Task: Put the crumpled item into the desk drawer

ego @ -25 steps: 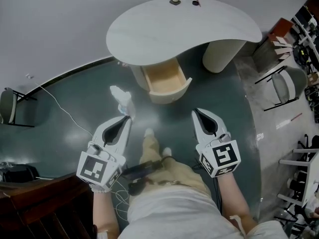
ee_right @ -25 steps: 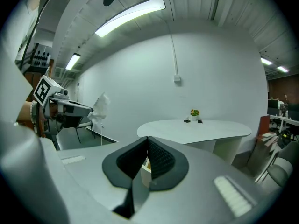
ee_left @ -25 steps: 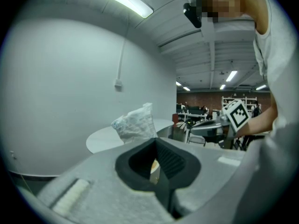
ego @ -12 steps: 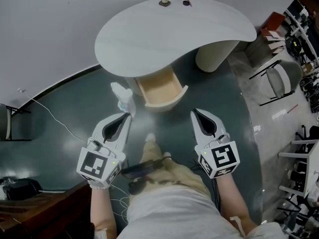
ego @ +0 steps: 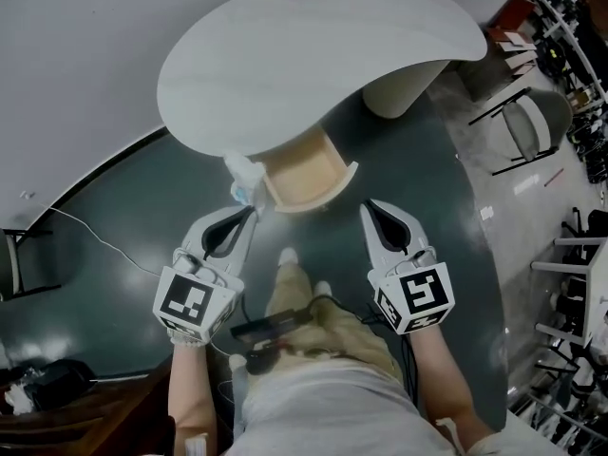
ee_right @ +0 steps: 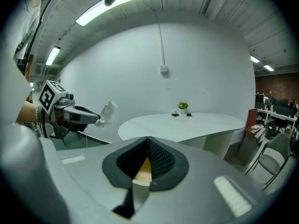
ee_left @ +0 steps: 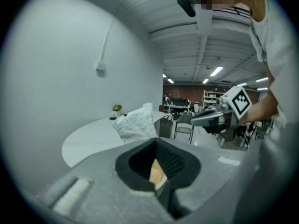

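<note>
In the head view my left gripper is shut on a crumpled white item, which is held up just left of the open wooden drawer. That drawer juts from under the curved white desk. The left gripper view has the crumpled item sticking up beyond the closed jaw tips. My right gripper is shut with nothing in it and hovers right of the drawer's front. From the right gripper view I see the left gripper with the crumpled item and the desk.
A small potted plant and small dark items sit at the desk's far edge. Folding chairs stand to the right. A cable runs over the dark green floor at left. The person's shoes are just before the drawer.
The person has stepped toward the desk, so desk and drawer are nearer. The left gripper has carried the crumpled item up beside the drawer's left corner. Both grippers stay shut.
</note>
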Action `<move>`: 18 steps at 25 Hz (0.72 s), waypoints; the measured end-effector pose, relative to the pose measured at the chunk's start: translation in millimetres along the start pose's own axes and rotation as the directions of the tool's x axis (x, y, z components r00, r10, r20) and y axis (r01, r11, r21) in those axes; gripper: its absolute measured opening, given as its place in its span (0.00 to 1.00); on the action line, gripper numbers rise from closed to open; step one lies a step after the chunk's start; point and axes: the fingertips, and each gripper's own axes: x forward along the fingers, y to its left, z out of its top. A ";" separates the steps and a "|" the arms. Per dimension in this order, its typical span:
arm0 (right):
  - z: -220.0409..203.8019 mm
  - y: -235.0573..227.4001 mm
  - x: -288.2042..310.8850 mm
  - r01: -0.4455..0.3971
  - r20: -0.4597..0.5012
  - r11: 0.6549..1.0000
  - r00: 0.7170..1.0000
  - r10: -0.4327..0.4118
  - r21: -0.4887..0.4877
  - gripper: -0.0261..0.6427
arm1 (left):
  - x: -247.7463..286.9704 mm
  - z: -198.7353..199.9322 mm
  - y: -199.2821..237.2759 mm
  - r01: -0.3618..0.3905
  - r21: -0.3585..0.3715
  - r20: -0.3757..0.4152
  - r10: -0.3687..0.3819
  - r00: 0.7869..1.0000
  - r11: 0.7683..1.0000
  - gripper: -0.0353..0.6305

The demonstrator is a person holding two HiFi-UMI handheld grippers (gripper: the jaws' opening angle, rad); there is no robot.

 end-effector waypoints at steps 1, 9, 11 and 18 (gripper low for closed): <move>-0.9 -2.1 3.9 0.008 -0.006 1.000 1.000 -0.008 0.006 0.05 | 7.1 -1.7 2.3 0.011 0.001 -0.007 -0.011 1.000 1.000 0.05; -15.8 -11.7 27.4 0.036 -0.040 0.999 0.999 -0.035 0.031 0.05 | 51.0 -33.1 6.1 0.110 0.038 -0.084 -0.106 0.991 0.993 0.05; -20.3 -15.6 32.6 0.041 -0.053 0.998 0.998 -0.039 0.037 0.05 | 62.1 -42.9 7.2 0.127 0.037 -0.106 -0.123 0.987 0.991 0.05; -40.4 -24.5 41.8 0.065 -0.091 0.996 0.994 -0.059 0.059 0.05 | 88.8 -76.3 6.9 0.182 0.039 -0.175 -0.173 0.969 0.983 0.05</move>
